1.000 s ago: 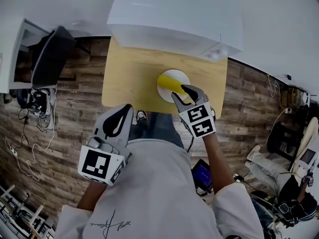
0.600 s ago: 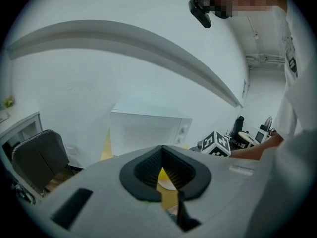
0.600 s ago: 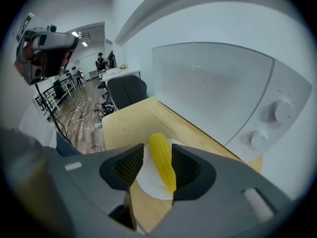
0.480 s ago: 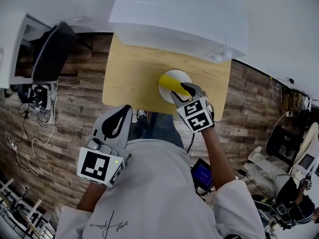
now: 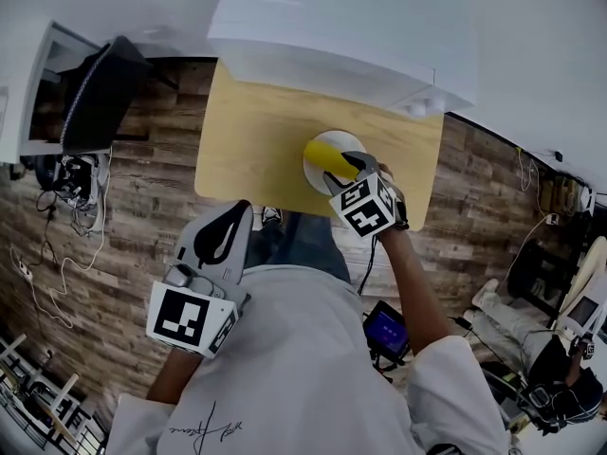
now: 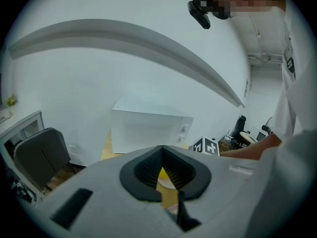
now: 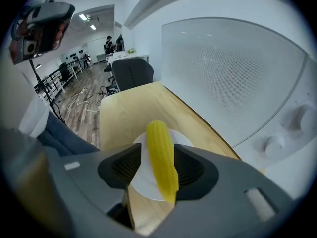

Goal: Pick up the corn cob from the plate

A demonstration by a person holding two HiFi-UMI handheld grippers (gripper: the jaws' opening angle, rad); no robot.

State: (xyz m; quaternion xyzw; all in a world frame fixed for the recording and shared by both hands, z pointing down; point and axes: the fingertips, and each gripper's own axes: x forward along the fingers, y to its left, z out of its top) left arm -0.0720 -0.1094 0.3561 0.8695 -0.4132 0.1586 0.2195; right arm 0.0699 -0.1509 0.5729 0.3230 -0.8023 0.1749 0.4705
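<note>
Two claws, one cob. Right claw (image 5: 356, 166) spread open around the corn cob (image 5: 325, 157), cob brushing one pad and lying on the white plate (image 5: 315, 174) on the wooden surface (image 5: 251, 140) by the microwave (image 5: 332, 27). Left claw (image 6: 170, 200) closed up, nothing in it, hanging back by the shirt (image 5: 294, 368).

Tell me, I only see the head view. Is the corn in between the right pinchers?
Observer: Yes. The right gripper view shows the corn cob between the right gripper's jaws.
Operator: Squeezed tight?
Observer: Not yet. The white plate shows through a gap along the cob's left side.
Operator: And the left one?
Observer: The left gripper has its tips together and holds nothing.
</note>
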